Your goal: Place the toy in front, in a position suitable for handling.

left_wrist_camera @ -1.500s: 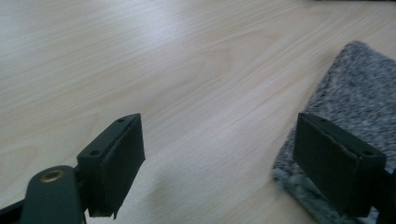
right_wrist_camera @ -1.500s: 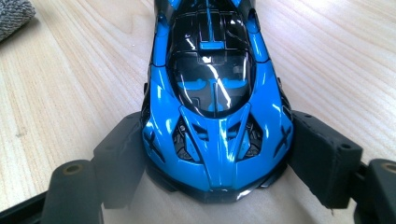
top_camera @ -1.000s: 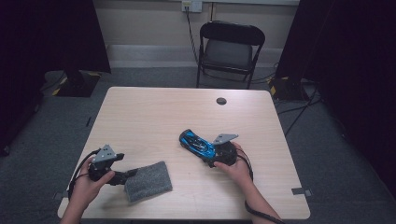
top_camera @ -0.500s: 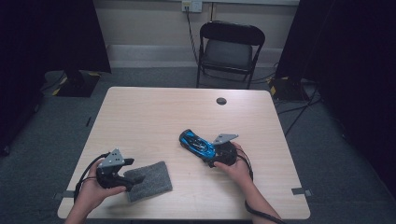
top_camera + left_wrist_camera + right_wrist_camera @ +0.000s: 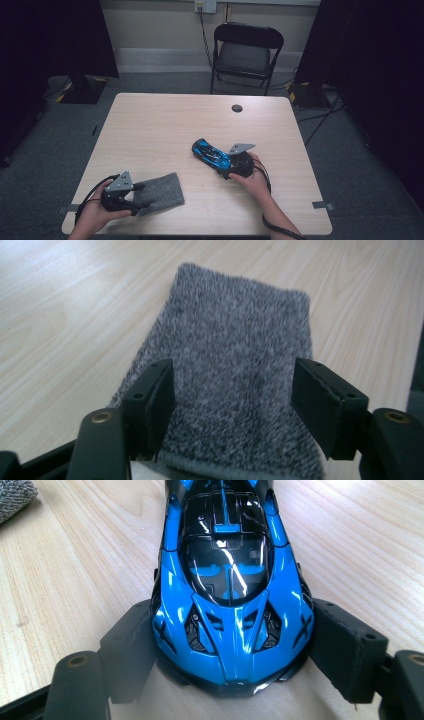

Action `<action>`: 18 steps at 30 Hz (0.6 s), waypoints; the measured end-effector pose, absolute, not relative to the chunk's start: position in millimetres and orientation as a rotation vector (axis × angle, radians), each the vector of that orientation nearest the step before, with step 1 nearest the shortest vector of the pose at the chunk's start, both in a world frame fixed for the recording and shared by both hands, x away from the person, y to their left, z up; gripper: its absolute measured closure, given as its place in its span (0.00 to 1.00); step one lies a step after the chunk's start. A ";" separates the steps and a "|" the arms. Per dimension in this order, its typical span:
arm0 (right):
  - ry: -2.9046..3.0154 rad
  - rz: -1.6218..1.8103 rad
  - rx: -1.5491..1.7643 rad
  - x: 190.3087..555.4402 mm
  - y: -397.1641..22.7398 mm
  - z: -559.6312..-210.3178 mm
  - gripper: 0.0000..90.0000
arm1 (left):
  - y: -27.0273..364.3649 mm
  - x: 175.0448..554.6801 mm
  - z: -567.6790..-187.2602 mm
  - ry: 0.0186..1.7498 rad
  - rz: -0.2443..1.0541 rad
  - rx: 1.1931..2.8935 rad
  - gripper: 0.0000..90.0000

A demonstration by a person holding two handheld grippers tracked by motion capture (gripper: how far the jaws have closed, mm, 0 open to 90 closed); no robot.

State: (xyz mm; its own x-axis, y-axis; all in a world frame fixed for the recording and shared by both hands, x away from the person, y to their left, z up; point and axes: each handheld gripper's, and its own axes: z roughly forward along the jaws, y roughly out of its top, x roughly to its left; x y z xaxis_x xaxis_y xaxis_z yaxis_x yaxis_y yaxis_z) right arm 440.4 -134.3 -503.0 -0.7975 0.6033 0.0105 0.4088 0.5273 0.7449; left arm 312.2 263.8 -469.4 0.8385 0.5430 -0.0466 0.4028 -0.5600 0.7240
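Blue toy car (image 5: 231, 595) clamped in right claw (image 5: 232, 645)

Glossy blue plastic car (image 5: 232, 605); nubby grey cloth (image 5: 230, 370) (probably knitted); matt pale wood-grain table (image 5: 165, 130).

free: bare table (image 5: 165, 125) between cloth (image 5: 159, 192) and toy car (image 5: 211, 153) | obstacle: black disc (image 5: 237, 108) near far edge

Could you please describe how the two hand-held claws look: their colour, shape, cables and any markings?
Both the left claw and the right claw are black, each with a grey three-cornered plate on top and a black cable trailing toward the person. In the gripper views, the jaws are flat black blocks with small screw holes, mounted on arms with brass-coloured pivots. The forearms appear bare; no sleeves show.
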 end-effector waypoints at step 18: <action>2.520 1.130 0.850 440.3 -134.4 -503.0 0.27 | 258.0 319.3 -485.9 0.675 0.266 2.303 0.37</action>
State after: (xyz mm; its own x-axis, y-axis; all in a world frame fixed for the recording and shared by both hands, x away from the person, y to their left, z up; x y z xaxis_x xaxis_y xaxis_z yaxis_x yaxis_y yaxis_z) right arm 440.3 -134.4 -503.0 -0.7979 0.6027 0.0090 0.4077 0.5287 0.7445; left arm 319.3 258.0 -485.9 0.8422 0.5391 -0.0021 0.3927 -0.6109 0.6875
